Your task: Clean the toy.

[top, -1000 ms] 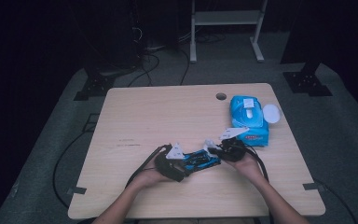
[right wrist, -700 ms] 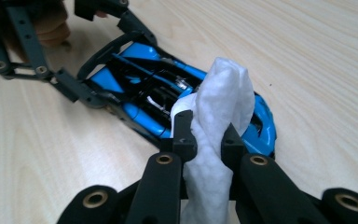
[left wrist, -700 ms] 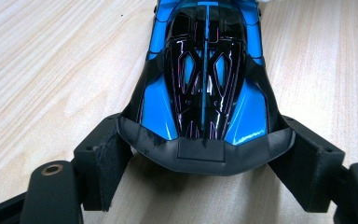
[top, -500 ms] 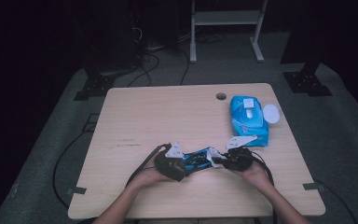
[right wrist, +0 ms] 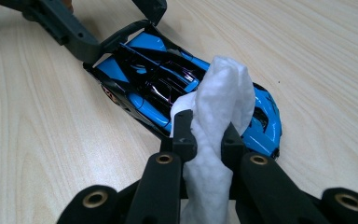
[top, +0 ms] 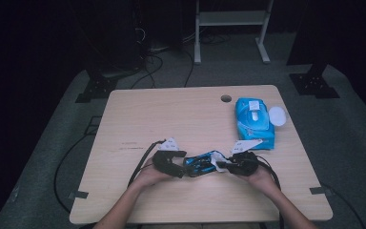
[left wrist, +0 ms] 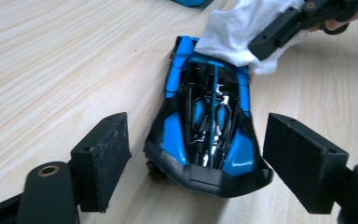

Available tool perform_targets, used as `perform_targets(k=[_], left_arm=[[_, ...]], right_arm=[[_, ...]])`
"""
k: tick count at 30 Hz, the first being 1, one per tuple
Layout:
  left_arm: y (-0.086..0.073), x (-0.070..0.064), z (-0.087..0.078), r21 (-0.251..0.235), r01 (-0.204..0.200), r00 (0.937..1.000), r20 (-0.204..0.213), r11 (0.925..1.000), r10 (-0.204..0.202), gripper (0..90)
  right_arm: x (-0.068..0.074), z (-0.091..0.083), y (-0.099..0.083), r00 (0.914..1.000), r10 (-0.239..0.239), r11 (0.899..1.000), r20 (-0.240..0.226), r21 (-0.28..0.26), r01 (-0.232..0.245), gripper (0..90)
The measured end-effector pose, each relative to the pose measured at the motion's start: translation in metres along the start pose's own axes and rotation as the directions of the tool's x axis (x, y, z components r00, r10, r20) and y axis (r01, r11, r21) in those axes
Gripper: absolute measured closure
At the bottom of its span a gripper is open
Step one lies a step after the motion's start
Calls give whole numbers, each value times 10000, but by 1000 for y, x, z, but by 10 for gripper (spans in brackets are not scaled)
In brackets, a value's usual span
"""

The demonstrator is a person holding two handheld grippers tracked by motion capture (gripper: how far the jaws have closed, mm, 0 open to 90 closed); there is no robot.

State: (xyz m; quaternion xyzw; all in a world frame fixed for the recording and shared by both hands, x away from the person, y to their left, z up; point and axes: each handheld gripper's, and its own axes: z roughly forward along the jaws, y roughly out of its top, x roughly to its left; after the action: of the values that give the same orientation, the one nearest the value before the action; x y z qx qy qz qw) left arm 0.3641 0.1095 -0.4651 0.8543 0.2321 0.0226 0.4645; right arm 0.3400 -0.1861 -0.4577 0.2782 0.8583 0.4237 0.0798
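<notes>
A blue and black toy car [top: 200, 165] lies on the wooden table [top: 171, 119] near the front edge. My left gripper [top: 182, 168] is open, and its two pads [left wrist: 105, 156] stand apart on either side of the car's [left wrist: 209, 121] tail without touching it. My right gripper [top: 223, 165] is shut on a white wipe [right wrist: 223, 100], which it presses onto the front half of the car [right wrist: 151, 84]. The wipe [left wrist: 230, 32] covers the car's nose in the left gripper view. A hand holds each gripper.
A blue pack of wipes [top: 253, 119] lies at the back right with its white lid [top: 277, 116] flipped open. A cable hole [top: 226, 98] sits behind it. Black cables trail off the front edge on both sides.
The right gripper has come down and in a little toward the car with the wipe. The left gripper and the car have barely moved.
</notes>
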Motion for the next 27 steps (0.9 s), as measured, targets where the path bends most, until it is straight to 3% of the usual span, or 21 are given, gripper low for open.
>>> perform_targets(k=[5,14,19,25,27], left_arm=[[-3,2,5,271,229,9996,-150,9994,-225,231],[-6,6,7,285,854,9963,-129,9959,-851,233],[-7,8,8,369,1231,9924,29,9917,-1233,234],[-5,5,8,473,1079,9942,-89,9930,-1076,240],[-4,4,9,495,1016,9948,-85,9936,-1013,239]], right_arm=[[0,0,-1,10000,-50,10000,-5,-29,50,816],[2,0,-3,9993,-357,9992,89,-157,359,817],[8,-1,-4,9963,-787,9967,336,-149,792,818],[16,-2,-9,9875,-1464,9890,583,-140,1474,821],[16,-2,-9,9873,-1481,9888,577,-125,1490,822]])
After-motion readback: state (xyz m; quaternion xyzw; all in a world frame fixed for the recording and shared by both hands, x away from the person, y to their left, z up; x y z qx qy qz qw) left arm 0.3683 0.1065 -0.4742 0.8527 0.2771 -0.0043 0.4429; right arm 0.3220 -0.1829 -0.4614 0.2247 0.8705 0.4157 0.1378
